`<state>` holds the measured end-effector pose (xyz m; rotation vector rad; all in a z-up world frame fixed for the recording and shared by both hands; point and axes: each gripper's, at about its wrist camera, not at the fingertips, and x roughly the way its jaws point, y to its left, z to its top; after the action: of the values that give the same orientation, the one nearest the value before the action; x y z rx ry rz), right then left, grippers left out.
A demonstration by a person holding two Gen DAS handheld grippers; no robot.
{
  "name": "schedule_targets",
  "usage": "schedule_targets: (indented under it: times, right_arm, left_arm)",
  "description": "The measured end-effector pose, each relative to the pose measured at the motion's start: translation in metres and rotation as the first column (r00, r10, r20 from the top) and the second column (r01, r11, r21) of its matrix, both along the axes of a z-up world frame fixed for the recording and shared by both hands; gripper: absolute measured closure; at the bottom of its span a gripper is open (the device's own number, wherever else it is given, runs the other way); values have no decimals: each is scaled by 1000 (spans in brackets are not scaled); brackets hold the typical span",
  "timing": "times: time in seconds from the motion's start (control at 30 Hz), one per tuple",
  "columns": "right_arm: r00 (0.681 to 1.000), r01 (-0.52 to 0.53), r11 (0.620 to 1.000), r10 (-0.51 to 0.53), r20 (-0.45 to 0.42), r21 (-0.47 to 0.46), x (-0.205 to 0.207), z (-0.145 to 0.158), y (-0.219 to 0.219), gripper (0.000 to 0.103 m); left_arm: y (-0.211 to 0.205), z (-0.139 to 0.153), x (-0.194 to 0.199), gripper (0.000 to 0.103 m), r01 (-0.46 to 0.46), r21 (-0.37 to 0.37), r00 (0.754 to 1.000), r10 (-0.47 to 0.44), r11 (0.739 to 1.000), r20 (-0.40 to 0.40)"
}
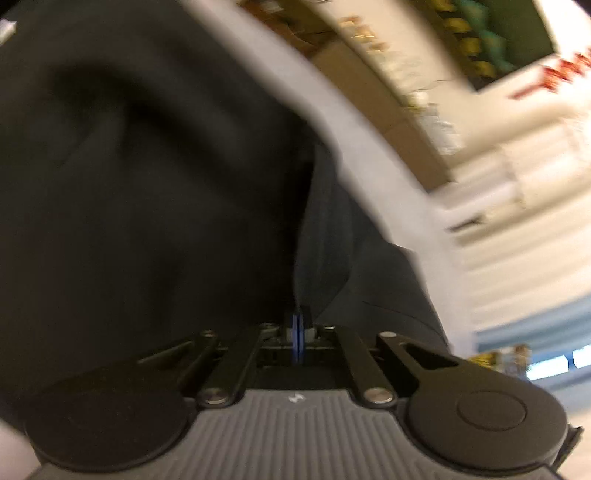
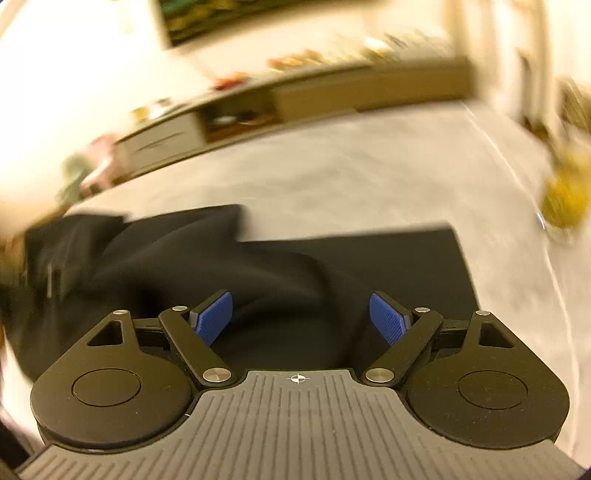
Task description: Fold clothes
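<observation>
While both views are smeared by motion blur, the main relations can be read. Left wrist view: the left tongs (image 1: 297, 326) are closed, their two blue pads (image 1: 294, 332) pressed together with a fold of the dark garment (image 1: 147, 184) pinched between them; the cloth rises from the pads in a ridge and fills most of the view. Beyond its edge runs a band of the pale grey bed surface (image 1: 332, 110). Further back are a low wooden cabinet (image 1: 406, 122) and a framed picture (image 1: 491, 40) on a light wall (details too blurred to make out).

Right wrist view: the right tongs (image 2: 302, 319) stand wide apart, the blue pads (image 2: 213, 318) to either side with nothing gripped; the dark garment (image 2: 258, 273) lies beneath and ahead of them on the bed surface (image 2: 351, 177). Its right portion lies flat with a straight edge and a square corner, whereas its left portion is bunched into soft folds. At the right edge of the bed sits a yellowish object (image 2: 565, 206), too blurred to identify. Behind the bed runs the low cabinet (image 2: 295, 99) with an open shelf, and above it hangs the picture (image 2: 221, 18).
</observation>
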<state>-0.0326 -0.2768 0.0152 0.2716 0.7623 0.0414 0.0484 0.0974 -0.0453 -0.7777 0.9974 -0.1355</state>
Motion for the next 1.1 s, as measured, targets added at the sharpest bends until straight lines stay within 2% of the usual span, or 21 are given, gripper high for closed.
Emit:
schedule_targets:
  times: [0.17, 0.2, 0.23, 0.27, 0.3, 0.33, 0.4, 0.47, 0.53, 0.6, 0.67, 0.73, 0.77, 0.8, 0.83, 0.9, 0.97, 1.03, 1.1]
  right_arm:
    - [997, -24, 990, 13, -80, -140, 17, -16, 15, 27]
    - [996, -24, 987, 9, -94, -160, 18, -20, 17, 29]
    - [994, -23, 986, 6, -105, -167, 18, -25, 19, 40]
    - [994, -26, 988, 9, -108, -151, 18, -27, 18, 66]
    - [994, -32, 992, 19, -104, -126, 21, -29, 14, 82]
    - [996, -39, 993, 30, -84, -110, 23, -29, 12, 103]
    - [998, -57, 995, 55, -25, -82, 22, -23, 15, 103]
    - [995, -54, 998, 57, 82, -35, 14, -6, 12, 103]
    - [979, -25, 998, 12, 201, 59, 6, 20, -2, 103]
    - [965, 1, 992, -33, 259, 123, 6, 46, -17, 103]
    - [975, 40, 992, -65, 213, 121, 28, 57, -30, 103]
    - [988, 86, 992, -96, 125, 89, 57, 54, -42, 103]
    - [991, 111, 992, -115, 62, 59, 71, 41, -44, 93]
    - [991, 135, 990, -135, 0, 27, 86, 27, -47, 88]
    - [987, 161, 987, -161, -24, 16, 88, 17, -48, 83]
    - [978, 207, 976, -207, -12, 62, 68, 3, -47, 80]
    - [973, 224, 956, -230, 13, 192, 35, -8, -48, 53]
    - [965, 252, 931, -262, 2, 263, 0, -16, -46, 50]
    - [970, 241, 914, -241, -41, 325, -23, -23, -46, 49]
  left_arm:
    - [1, 18, 0, 102, -7, 13, 997, 6, 1000, 82]
    - [5, 20, -1, 102, -16, -12, 995, 17, 1000, 98]
    - [9, 22, -1, 102, -24, -39, 993, 29, 999, 113]
    - [11, 25, 0, 102, -16, -58, 990, 24, 998, 138]
    - [12, 28, 1, 102, -7, -77, 986, 20, 997, 164]
    - [13, 32, 2, 102, 20, -103, 981, 1, 994, 195]
    - [12, 39, 5, 102, 49, -107, 970, -22, 993, 243]
    - [14, 44, 6, 102, 54, -108, 962, -23, 993, 273]
    - [21, 48, 5, 102, 38, -126, 953, 2, 991, 302]
    - [27, 51, 4, 102, 12, -119, 947, 27, 993, 321]
    - [23, 43, 11, 102, 3, -77, 964, 17, 997, 265]
    - [10, 24, 26, 102, 48, -59, 985, -38, 997, 167]
    - [1, 20, 28, 102, 67, -50, 987, -59, 997, 149]
    - [-8, 15, 30, 102, 85, -41, 988, -79, 995, 133]
    - [-14, 14, 31, 102, 99, -26, 986, -95, 995, 134]
    - [-20, 15, 31, 102, 120, -4, 982, -118, 993, 146]
    - [-17, 15, 30, 99, 137, -23, 980, -132, 990, 146]
    - [-20, 13, 31, 96, 153, -43, 980, -146, 987, 137]
    - [-22, 10, 23, 90, 152, -37, 981, -147, 988, 125]
